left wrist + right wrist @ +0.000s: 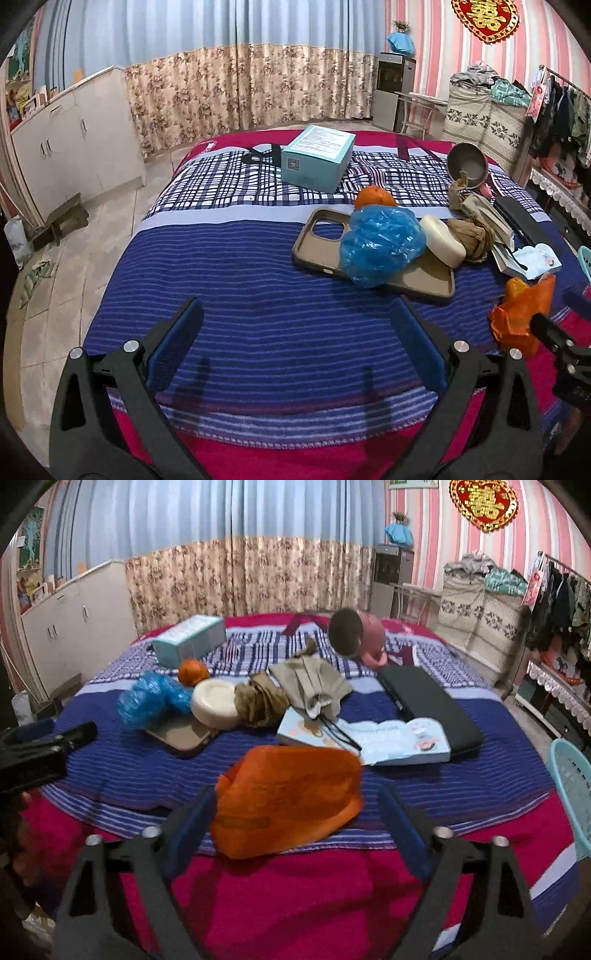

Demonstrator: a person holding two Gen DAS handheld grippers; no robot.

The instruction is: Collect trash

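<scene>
1. Now the right gripper point(297, 825) brackets the orange plastic bag point(288, 801), jaws wide, pads not yet pressing, ready to pinch.
2. Beyond the bag, the blue plastic wrap point(151, 698) lies on the phone case point(181, 734).
3. Left of the bag, the left gripper point(295, 336) gapes empty.

The bed point(236, 280) held two crumpled plastic bags, one blue point(380, 245) and one orange point(288, 797), one orange fruit point(375, 196), one teal box point(317, 158) and one phone case point(321, 243).
</scene>
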